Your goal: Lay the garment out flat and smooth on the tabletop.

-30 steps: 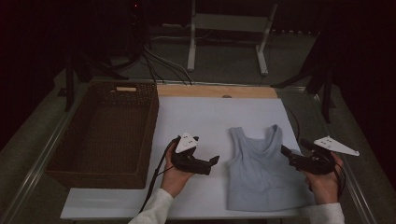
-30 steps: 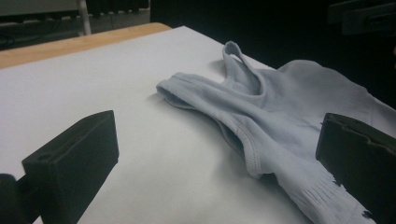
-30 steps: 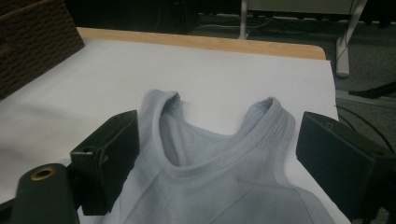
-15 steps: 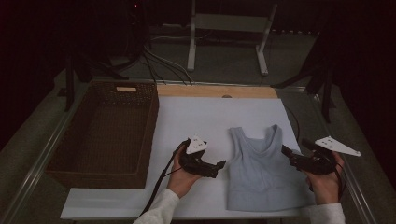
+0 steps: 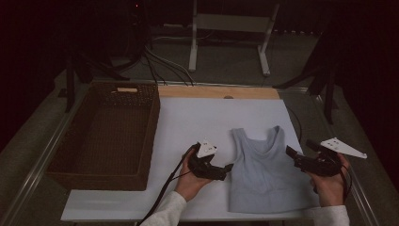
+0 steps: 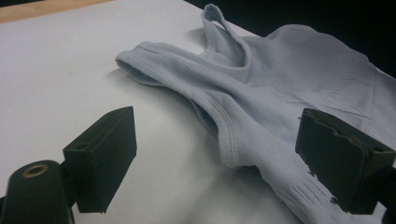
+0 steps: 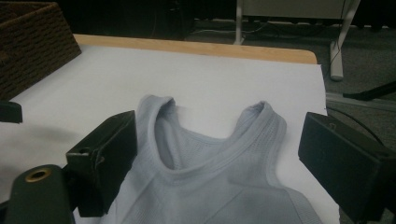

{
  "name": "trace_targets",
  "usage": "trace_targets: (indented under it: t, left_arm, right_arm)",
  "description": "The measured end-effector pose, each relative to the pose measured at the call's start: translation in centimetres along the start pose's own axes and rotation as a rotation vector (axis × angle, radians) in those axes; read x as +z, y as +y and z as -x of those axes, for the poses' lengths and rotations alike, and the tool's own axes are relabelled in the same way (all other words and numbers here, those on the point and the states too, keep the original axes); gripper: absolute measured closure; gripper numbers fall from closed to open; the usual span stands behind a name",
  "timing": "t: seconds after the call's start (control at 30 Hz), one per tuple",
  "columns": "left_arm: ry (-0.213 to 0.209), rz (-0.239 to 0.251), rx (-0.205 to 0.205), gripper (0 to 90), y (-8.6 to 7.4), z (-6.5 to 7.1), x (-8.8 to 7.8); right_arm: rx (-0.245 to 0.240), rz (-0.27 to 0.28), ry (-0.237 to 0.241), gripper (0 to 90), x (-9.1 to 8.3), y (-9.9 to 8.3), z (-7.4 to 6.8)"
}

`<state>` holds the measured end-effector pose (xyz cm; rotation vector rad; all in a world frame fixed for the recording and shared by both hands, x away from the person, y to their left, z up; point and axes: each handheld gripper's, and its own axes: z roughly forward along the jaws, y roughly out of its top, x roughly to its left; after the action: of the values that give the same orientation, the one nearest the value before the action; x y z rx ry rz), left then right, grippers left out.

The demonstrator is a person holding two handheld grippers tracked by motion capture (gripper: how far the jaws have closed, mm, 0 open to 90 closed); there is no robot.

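The left tongs (image 5: 227,168) have come closer to the top's (image 5: 266,179) side, closing a little yet still spread and empty, while the right tongs (image 5: 291,153) wait spread at its other edge.

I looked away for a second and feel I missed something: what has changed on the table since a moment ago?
The left gripper has slid toward the tank top and sunk a little, its jaws just closing somewhat; they stand open at the top's left edge, gripping nothing yet. The right gripper stayed open at the top's right side. The top and the basket have not moved.
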<state>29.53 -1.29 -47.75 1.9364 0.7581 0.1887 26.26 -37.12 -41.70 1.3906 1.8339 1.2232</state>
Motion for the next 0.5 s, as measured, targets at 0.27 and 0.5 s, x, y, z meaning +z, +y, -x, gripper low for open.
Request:
trace_targets:
  t: [0.27, 0.5]
  left_arm:
    - [-0.019, 0.001, -0.035, 15.9, -0.3, 0.2, 0.9]
    - [-0.032, -0.026, -0.050, 17.3, -0.8, 0.4, 1.9]
  right_arm:
    - [0.002, 0.008, -0.004, 12.0, -0.2, 0.1, 0.1]
    - [0.003, 0.010, -0.005, 12.0, -0.3, 0.2, 0.1]
